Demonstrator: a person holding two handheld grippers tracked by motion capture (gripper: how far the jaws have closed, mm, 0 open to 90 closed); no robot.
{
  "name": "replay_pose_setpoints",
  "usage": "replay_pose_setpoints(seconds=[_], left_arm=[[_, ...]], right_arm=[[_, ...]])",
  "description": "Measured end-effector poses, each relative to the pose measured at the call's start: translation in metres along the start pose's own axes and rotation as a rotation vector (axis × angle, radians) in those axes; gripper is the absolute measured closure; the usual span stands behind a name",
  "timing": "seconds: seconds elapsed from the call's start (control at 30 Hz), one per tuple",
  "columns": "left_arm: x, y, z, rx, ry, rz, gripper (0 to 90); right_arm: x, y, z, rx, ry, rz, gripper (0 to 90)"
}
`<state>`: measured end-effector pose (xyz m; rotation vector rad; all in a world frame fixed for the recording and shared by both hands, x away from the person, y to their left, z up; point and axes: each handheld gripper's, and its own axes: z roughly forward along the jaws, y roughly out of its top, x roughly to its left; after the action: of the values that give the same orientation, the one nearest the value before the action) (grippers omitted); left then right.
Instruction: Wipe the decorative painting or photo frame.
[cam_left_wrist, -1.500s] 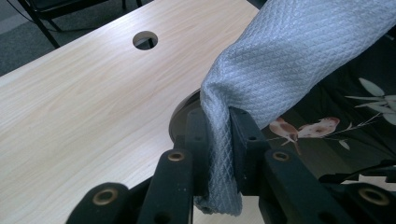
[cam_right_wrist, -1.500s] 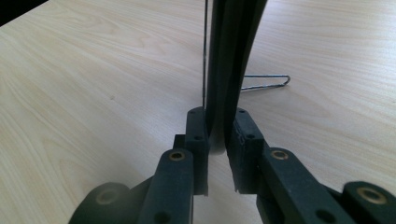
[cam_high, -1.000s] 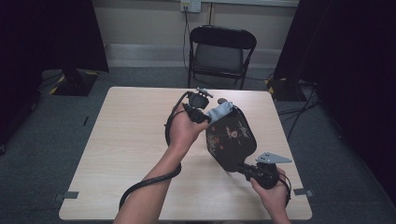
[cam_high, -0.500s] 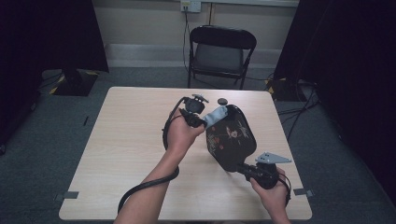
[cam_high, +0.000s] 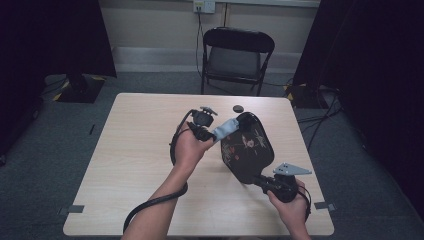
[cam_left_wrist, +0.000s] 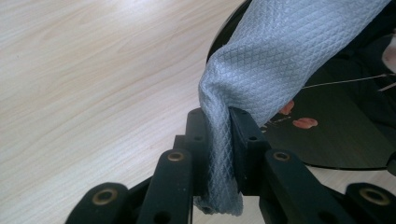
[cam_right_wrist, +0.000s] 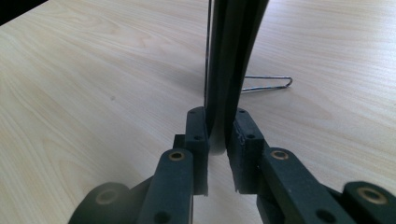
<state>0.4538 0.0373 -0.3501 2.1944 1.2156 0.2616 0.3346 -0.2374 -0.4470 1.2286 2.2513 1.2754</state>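
High view – scene: a person stands a black lacquered plate (cam_high: 247, 150), painted with small flowers, on edge above the table (cam_high: 130, 150), tilted toward the camera.
High view – left gripper (cam_high: 212, 134): it holds a grey cloth (cam_high: 226, 128) against the plate's upper left rim.
High view – right gripper (cam_high: 261, 181): it pinches the plate's lower edge, near the table's front right.
High view – extras: a small dark round thing (cam_high: 238, 108) lies just behind the plate; a folding chair (cam_high: 236, 52) stands beyond the table.
Left gripper view – fingers (cam_left_wrist: 198, 140): clamped together on a bunched fold of the cloth (cam_left_wrist: 280, 51), which drapes up onto the glossy black plate (cam_left_wrist: 336, 135).
Left gripper view – detail: the diamond weave and the plate's red petals are clear here, while from above the cloth is a pale smudge.
Right gripper view – fingers (cam_right_wrist: 245, 140): pressed on both faces of the plate's thin rim (cam_right_wrist: 231, 56), seen edge-on.
Right gripper view – detail: a bent wire stand (cam_right_wrist: 268, 84) lies on the table behind the plate, which hides it from above.
Handling – plate: probably stiff, light, slick and easily chipped; best taken by the rim, squarely, since a gloss finish may slide under wiping pressure.
Handling – cloth: soft and limp; a gathered fold gives the surest hold.
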Motion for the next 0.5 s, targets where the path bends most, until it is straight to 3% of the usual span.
replay_pose_setpoints(seconds=[0.33,0.5], left_arm=[[0.0035,0.0001,-0.0043,-0.004,0.009,-0.008,78.6],[0.0070,-0.0016,-0.0084,-0.018,-0.009,-0.024,78.8]], right_arm=[[0.0005,0.0004,0.0007,-0.001,-0.001,0.000,79.5],[0.0003,0.0002,0.0008,-0.003,0.000,0.000,79.5]])
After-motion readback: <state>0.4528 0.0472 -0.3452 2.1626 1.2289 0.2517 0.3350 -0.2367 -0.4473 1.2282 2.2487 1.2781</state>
